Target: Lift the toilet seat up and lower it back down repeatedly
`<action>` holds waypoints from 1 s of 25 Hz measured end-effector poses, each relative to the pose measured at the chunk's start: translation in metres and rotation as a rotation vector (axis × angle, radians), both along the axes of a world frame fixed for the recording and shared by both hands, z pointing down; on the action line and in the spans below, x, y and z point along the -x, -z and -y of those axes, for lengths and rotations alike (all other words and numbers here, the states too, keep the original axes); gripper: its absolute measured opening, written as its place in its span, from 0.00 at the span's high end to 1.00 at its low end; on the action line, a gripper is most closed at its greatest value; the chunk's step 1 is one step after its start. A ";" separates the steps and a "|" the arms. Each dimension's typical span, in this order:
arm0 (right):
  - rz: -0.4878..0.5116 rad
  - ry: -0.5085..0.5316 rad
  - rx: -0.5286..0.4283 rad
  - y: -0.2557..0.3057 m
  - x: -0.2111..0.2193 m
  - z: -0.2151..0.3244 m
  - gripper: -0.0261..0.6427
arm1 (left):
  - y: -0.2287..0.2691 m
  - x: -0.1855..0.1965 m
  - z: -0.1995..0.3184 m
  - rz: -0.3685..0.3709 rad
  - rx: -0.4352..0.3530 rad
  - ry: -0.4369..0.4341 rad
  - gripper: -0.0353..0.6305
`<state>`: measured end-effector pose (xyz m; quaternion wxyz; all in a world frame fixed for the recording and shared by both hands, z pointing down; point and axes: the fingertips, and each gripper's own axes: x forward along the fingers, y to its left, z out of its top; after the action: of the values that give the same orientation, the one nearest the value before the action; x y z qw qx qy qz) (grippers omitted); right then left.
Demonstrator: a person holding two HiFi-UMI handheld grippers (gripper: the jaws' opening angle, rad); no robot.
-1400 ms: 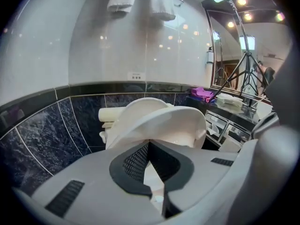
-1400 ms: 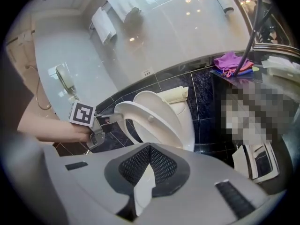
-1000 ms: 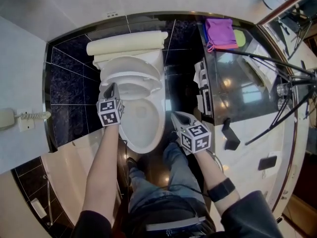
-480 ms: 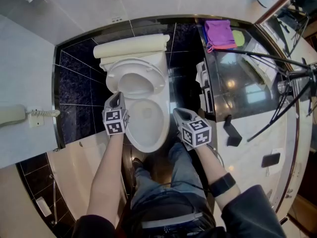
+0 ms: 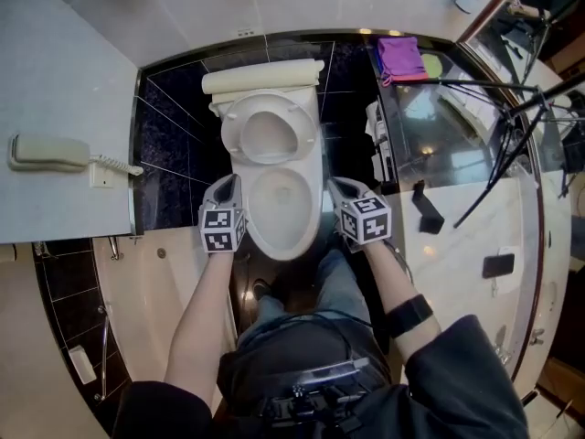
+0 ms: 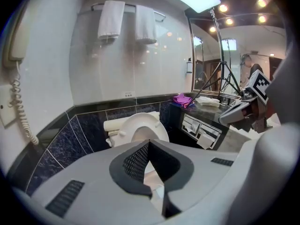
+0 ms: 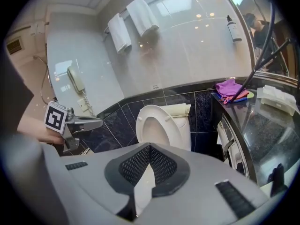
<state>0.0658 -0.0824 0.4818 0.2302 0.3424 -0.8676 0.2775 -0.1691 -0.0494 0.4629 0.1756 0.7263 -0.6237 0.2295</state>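
Left gripper backed off over last second — we see it beside left edge of bowl, jaws together, empty. Toilet seat, half-raised then, now upright against tank, ahead and between both grippers: lift done, we judge lowering next. Right gripper beside bowl's right edge — jaws closed, holding nothing.

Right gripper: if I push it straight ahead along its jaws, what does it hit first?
Most likely the raised toilet seat. The right gripper, jaws shut and empty, points at the seat's lower part. Depth is unclear, so it might meet the toilet bowl rim just below first.
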 end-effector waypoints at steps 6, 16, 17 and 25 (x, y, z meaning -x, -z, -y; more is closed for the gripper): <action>-0.058 -0.016 -0.087 0.043 0.002 -0.018 0.94 | 0.036 -0.001 -0.053 -0.033 -0.039 -0.014 0.95; -0.125 -0.094 -0.156 0.072 -0.003 -0.062 0.94 | 0.060 0.010 -0.119 -0.082 -0.079 -0.039 0.95; -0.130 -0.097 -0.159 0.071 -0.004 -0.067 0.94 | 0.060 0.012 -0.123 -0.084 -0.080 -0.038 0.95; -0.133 -0.110 -0.151 0.063 -0.010 -0.085 0.94 | 0.062 0.017 -0.139 -0.090 -0.084 -0.033 0.95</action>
<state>0.0761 0.0027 0.4185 0.2451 0.4235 -0.8488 0.2004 -0.1859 0.0894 0.4009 0.1690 0.7529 -0.6120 0.1732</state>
